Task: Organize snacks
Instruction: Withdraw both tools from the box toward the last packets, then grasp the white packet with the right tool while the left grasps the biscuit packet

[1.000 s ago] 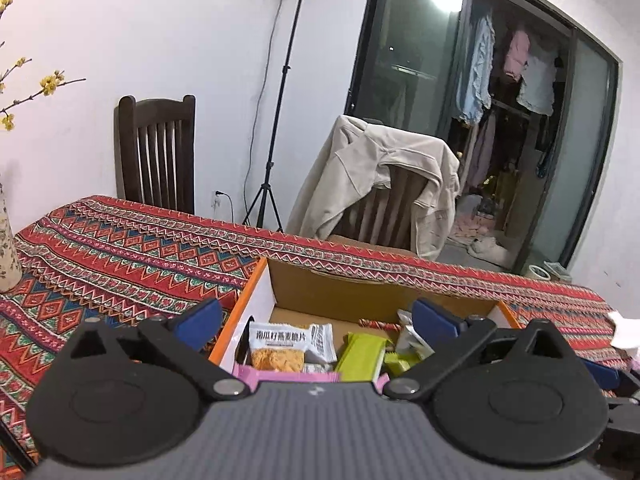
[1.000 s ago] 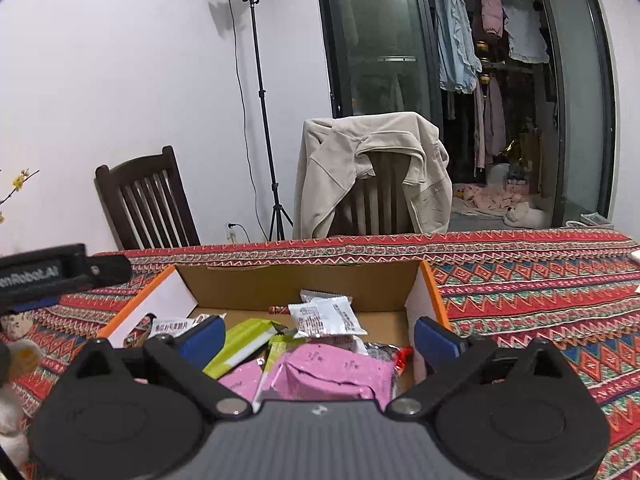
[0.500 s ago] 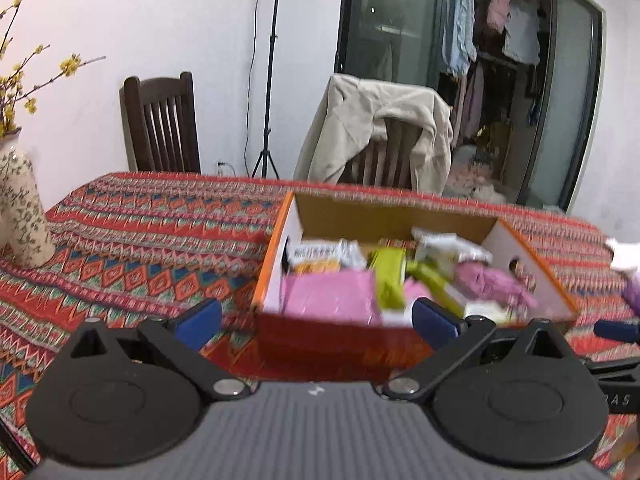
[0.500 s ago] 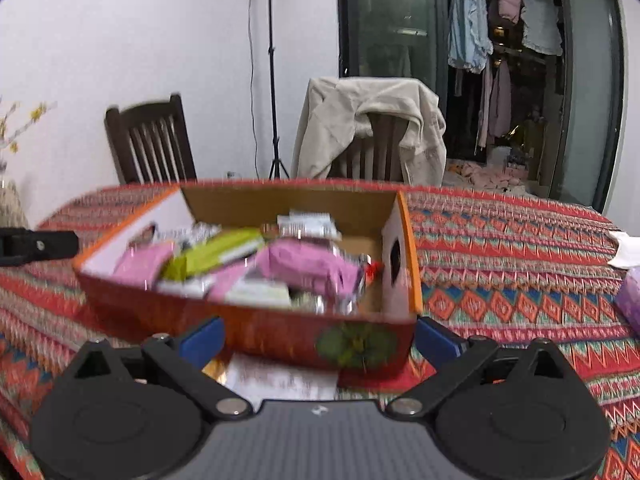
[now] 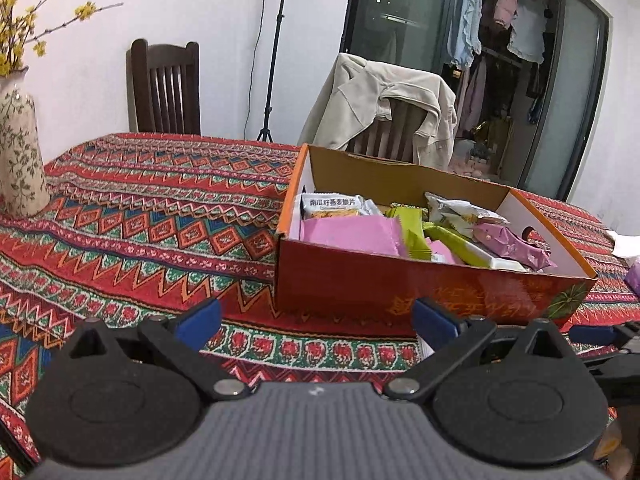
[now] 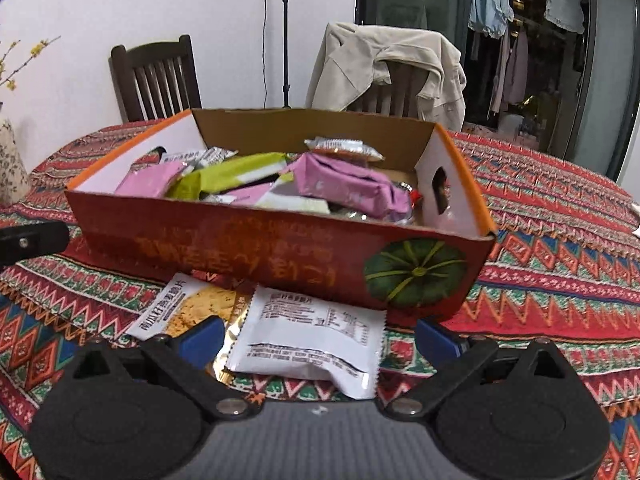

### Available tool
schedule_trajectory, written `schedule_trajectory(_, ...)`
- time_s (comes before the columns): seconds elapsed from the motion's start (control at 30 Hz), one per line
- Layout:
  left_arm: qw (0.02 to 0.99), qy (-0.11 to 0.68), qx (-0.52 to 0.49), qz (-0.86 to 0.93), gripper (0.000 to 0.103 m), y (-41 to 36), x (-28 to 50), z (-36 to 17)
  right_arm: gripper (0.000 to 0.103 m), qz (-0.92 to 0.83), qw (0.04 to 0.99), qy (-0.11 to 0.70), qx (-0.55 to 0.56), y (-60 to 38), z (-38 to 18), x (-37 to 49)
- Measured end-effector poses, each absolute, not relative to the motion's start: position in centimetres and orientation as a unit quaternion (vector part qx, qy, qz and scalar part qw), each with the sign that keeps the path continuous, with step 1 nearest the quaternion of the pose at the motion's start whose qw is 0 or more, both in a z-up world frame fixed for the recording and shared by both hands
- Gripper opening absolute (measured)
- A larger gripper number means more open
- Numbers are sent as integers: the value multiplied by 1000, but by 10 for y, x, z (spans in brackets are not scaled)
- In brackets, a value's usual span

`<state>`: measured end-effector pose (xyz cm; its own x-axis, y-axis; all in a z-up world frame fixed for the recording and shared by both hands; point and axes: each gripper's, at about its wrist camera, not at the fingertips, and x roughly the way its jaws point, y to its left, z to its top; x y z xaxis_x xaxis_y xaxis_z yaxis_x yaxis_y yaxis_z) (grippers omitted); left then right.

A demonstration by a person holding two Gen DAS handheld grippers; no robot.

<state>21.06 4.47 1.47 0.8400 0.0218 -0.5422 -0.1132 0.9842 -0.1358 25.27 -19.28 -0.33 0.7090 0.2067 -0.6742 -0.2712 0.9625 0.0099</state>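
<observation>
While we hold both grippers low over the tablecloth (image 5: 132, 216), the box (image 5: 420, 288) of snacks stands just ahead of them. Our left gripper (image 5: 316, 320) has its jaws wide apart with nothing between them, only patterned cloth below. Our right gripper (image 6: 318, 334) is also spread wide and grips nothing; a white packet (image 6: 316, 340) lies flat on the cloth between its blue fingers (image 6: 200, 338), with an orange-printed packet (image 6: 176, 312) just beside it on the left. Both packets rest close against the box's red front wall, outside it.

Inside the box we see pink wrappers (image 6: 348, 184), green wrappers (image 6: 236, 170) and a white pack with printed characters (image 5: 332, 205), piled loosely and overlapping. A green pumpkin picture (image 6: 416, 272) marks the front right corner.

To our left a flowered vase (image 5: 20, 160) stands on the cloth, well apart from the box. Behind the table are a dark chair (image 5: 164, 88) and another chair draped with a beige jacket (image 5: 384, 100).
</observation>
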Motion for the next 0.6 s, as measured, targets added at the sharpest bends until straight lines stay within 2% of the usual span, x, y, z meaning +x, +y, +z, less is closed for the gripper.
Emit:
schedule_trajectory(0.27, 951, 294, -96, 33, 103, 50, 215, 10, 101, 131, 925, 357, -18, -199, -18, 256)
schedule_trajectory(0.33, 950, 297, -95, 35, 103, 50, 216, 8, 99, 129, 926, 355, -23, -198, -18, 256)
schedule_trajectory(0.37, 949, 298, -95, 36, 103, 50, 217, 7, 92, 128, 926, 354, -24, -199, -18, 255)
schedule_trajectory(0.4, 949, 299, -96, 37, 103, 50, 217, 6, 82, 130, 927, 350, -24, -200, -17, 254)
schedule_trajectory(0.6, 947, 306, -93, 40, 103, 51, 220, 2, 60, 132, 933, 334, -40, -197, -13, 245)
